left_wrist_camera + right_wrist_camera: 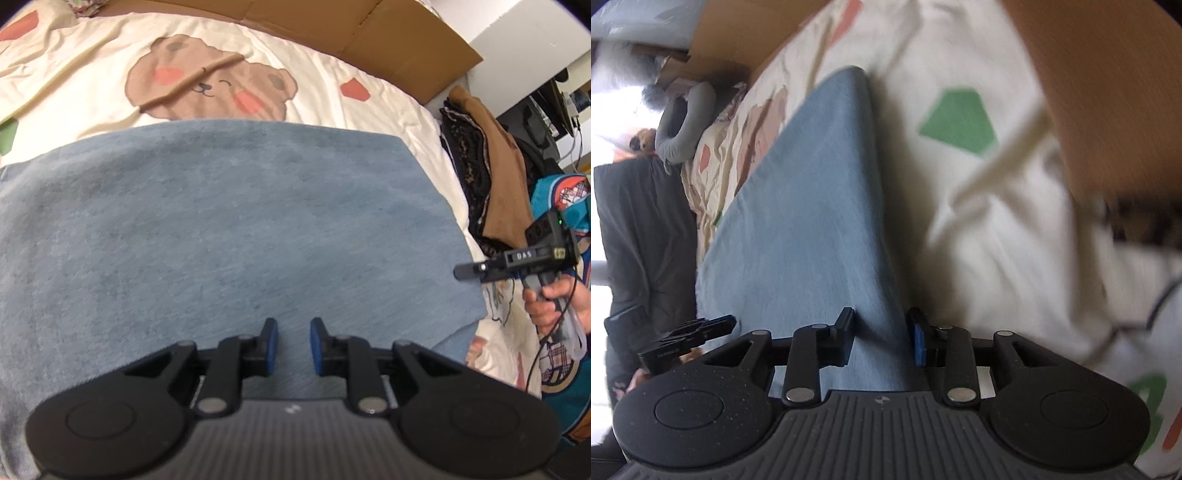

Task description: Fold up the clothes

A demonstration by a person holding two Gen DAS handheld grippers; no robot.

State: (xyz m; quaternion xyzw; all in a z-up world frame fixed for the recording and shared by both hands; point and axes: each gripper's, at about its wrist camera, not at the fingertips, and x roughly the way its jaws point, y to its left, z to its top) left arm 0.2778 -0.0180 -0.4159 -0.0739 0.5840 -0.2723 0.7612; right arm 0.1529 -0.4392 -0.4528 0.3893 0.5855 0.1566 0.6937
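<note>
A blue garment [236, 221] lies spread flat on a cream bedsheet [332, 70] printed with a brown bear. My left gripper [293, 343] hovers open over the garment's near part, with nothing between its blue pads. At the garment's right edge, a hand holds my right gripper [466, 271], seen side-on. In the right wrist view the garment [812, 206] stretches away. My right gripper [882, 334] is open there, and the cloth's edge runs under the gap between its fingers. The left gripper [716, 325] shows at the left.
Brown cardboard [354, 26] lines the far side of the bed. A pile of brown and dark patterned clothes [480, 162] sits at the bed's right. A grey neck pillow [683, 122] and a dark garment [646, 236] lie at the far end.
</note>
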